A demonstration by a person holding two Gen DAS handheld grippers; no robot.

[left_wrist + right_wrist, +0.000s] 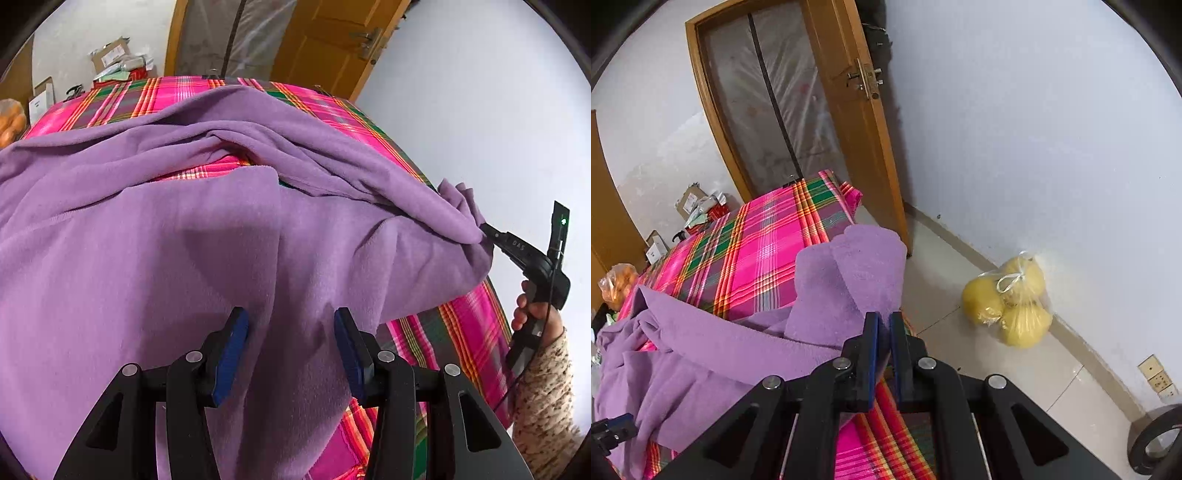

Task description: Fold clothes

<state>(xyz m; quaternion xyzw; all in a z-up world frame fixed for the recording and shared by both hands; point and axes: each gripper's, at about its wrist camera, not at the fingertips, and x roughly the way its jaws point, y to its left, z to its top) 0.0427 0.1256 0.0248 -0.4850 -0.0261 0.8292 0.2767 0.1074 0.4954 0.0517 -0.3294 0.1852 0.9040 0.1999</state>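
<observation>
A purple fleece garment [147, 229] lies rumpled over a table covered by a pink plaid cloth [469, 325]. My left gripper [291, 319] hangs open just above the garment's near part; a soft ridge of fleece runs between its blue pads [232, 350] without being pinched. At the table's right edge my right gripper [485, 230], held by a hand [524, 310] in a speckled sleeve, is shut on a bunched end of the garment. The right wrist view shows that gripper [884, 319] closed on the fleece [849, 280], which stands up in a bundle above the plaid cloth [757, 254].
A wooden door [857, 147] stands open behind the table. On the floor to the right lie a bag of yellow fruit [1008, 302], a black tape roll [1156, 439] and wall sockets [1156, 376]. Cardboard boxes [110, 55] and a bag of oranges [618, 284] sit at the far left.
</observation>
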